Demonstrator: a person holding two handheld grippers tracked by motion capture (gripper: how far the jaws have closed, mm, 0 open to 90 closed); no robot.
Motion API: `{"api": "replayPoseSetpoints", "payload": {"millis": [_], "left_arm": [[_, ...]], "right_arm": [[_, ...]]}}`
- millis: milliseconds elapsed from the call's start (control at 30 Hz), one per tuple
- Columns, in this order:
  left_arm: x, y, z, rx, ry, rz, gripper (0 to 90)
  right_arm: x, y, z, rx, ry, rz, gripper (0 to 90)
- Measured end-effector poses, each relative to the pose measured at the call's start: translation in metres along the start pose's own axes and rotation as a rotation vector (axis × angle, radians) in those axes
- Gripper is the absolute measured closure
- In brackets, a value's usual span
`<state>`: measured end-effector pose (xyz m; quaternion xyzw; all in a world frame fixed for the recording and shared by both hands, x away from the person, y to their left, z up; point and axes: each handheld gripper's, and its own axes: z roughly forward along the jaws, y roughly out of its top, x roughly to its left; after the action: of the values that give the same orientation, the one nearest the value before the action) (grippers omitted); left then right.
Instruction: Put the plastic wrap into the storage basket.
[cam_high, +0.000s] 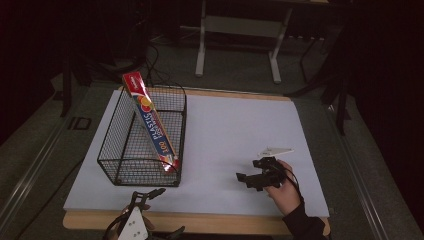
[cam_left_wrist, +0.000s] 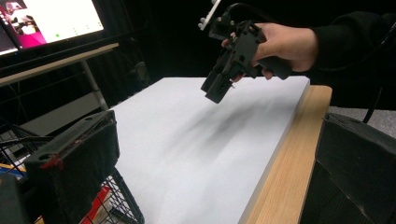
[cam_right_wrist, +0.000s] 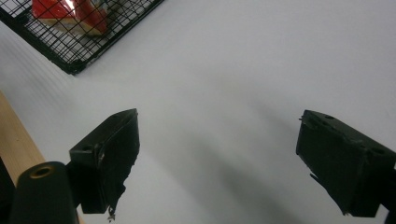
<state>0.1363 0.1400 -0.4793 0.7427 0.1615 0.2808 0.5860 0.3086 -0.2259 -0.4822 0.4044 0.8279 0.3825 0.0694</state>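
A black wire basket (cam_high: 120, 150) stands on the left of the white board (cam_high: 235, 130). A long red and blue plastic wrap box (cam_high: 150, 120) leans inside it, top end over the far rim. In the right gripper view the basket's corner (cam_right_wrist: 70, 51) and the box's red end (cam_right_wrist: 60, 14) lie at the top left. My right gripper (cam_high: 250, 171), held in a hand, hovers open over the board's near right, pointing left toward the basket. Its jaws stand wide apart with nothing between them (cam_right_wrist: 229, 158). My left gripper (cam_high: 167, 210) is open at the table's front edge, just below the basket.
The board rests on a wooden table (cam_high: 200, 222) whose edge shows at the front. In the left gripper view the right gripper (cam_left_wrist: 229, 70) and its hand hang above the board, and a lit screen (cam_left_wrist: 46, 21) stands behind. A table frame (cam_high: 240, 30) stands on the floor beyond.
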Motion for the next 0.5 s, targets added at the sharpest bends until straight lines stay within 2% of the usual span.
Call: {"api": "replayPoseSetpoints", "payload": {"millis": [133, 233, 367, 500], "left_arm": [[0.0, 0.0, 0.0, 0.002, -0.003, -0.002, 0.2], [0.0, -0.001, 0.001, 0.003, -0.006, -0.006, 0.2], [0.001, 0.0, 0.001, 0.003, -0.011, -0.012, 0.2], [0.002, -0.001, 0.001, 0.006, -0.009, -0.016, 0.2]], "right_arm": [[-0.003, -0.009, -0.006, -0.001, 0.002, 0.007, 13.2], [-0.006, -0.015, -0.011, -0.017, 0.002, -0.014, 13.1], [-0.011, -0.023, -0.018, -0.038, -0.019, -0.02, 12.9], [-0.014, -0.025, -0.017, -0.028, -0.044, -0.022, 13.0]]}}
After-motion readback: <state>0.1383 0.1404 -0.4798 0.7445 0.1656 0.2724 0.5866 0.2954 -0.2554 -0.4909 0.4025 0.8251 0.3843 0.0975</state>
